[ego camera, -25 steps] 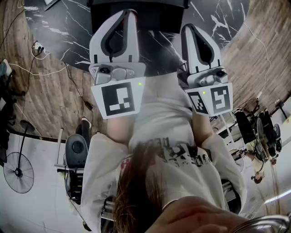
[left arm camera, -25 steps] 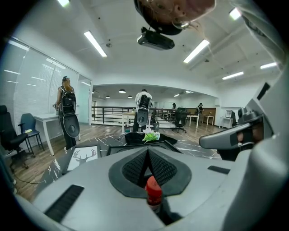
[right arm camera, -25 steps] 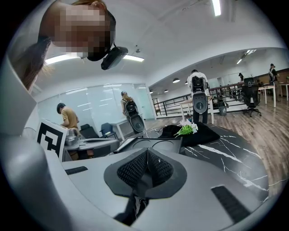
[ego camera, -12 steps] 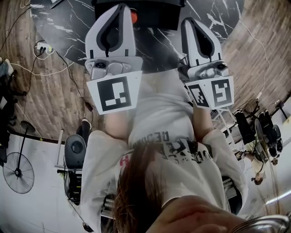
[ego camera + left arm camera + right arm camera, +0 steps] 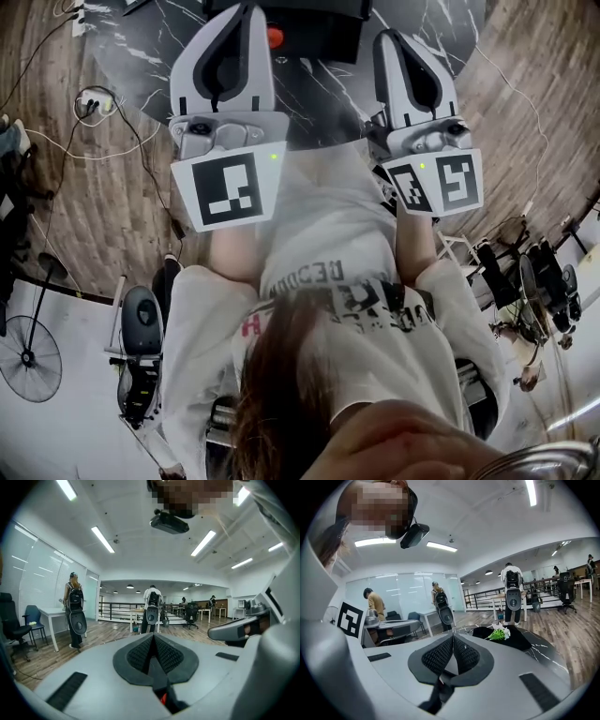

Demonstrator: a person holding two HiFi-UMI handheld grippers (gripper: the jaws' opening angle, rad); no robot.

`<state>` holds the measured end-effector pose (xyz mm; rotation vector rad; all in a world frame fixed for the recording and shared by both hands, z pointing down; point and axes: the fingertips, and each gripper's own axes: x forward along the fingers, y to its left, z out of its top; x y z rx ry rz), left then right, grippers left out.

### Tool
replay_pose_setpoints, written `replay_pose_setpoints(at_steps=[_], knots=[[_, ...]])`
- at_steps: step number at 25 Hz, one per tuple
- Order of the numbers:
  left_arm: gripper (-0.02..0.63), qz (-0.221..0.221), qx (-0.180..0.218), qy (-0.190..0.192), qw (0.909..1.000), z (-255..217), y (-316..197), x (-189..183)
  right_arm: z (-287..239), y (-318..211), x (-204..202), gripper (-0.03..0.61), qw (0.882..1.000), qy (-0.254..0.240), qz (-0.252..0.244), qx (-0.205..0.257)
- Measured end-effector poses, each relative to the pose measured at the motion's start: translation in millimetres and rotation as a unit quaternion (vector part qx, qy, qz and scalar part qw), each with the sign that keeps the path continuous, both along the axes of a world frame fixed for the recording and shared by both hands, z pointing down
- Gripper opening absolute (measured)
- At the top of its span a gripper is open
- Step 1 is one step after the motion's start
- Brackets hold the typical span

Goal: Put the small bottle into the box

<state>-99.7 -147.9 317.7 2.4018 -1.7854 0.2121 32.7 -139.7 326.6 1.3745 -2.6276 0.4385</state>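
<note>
Since a second ago my left claw (image 5: 246,11) has drifted up and to the left. An orange-red spot (image 5: 274,37), perhaps the small bottle's cap, now shows just beside it at the edge of the black box (image 5: 314,23). That claw and my right claw (image 5: 390,37) are both pinched together on nothing, raised over the black marble table (image 5: 141,47), with wood floor (image 5: 75,206) and cables (image 5: 56,141) around it.

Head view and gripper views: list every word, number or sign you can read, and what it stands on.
None reads clearly.
Shirt: printed lettering, upside down and creased, too unclear to quote.
Left marker cube, right marker cube: black-and-white square patterns only, no words.
</note>
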Motion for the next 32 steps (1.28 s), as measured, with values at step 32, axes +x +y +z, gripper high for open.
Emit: replay_pose_setpoints(at_steps=[32], knots=[[0.003, -0.020, 0.093, -0.015, 0.9954, -117.0, 37.8, -23.6, -108.6, 12.0, -16.4, 0.002, 0.996, -0.001, -0.044, 0.083]])
